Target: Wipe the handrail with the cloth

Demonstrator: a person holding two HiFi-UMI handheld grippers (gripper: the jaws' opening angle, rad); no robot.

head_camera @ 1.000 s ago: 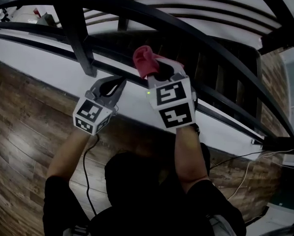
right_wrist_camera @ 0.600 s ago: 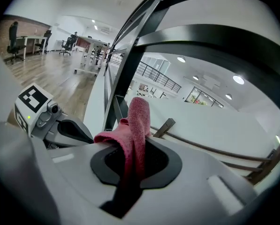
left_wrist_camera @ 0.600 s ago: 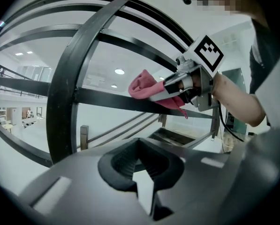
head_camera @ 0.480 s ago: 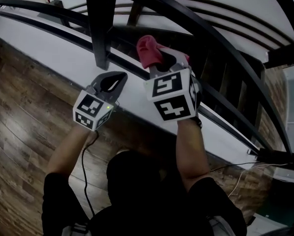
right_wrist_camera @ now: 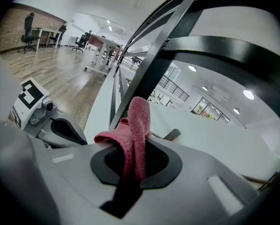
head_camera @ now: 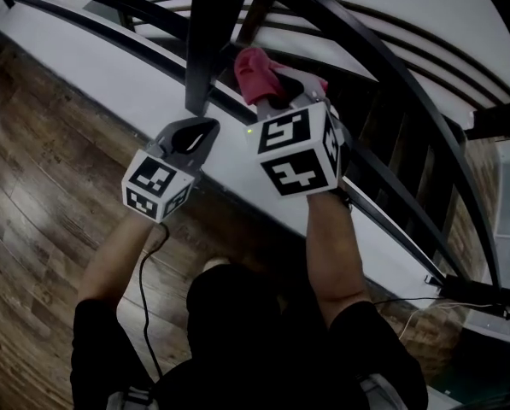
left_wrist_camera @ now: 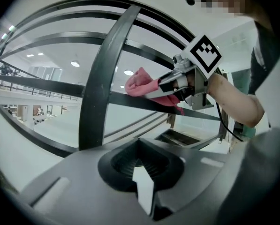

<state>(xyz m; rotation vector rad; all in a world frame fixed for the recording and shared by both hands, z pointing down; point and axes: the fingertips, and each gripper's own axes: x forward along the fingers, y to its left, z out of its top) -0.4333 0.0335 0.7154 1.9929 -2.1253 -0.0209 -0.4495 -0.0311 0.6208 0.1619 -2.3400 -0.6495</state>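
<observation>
While the left claw [head_camera: 208,130] is closed empty, the right claw [head_camera: 282,92] grips a bunched pink cloth [head_camera: 253,68]

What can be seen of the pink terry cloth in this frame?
The pink terry cloth is soft, nubby fabric, bunched and folded. The right gripper is shut on its lower part; a rounded wad sticks up past the jaws. In the left gripper view it seems pressed against the black metal handrail bar, near a black upright post.
</observation>
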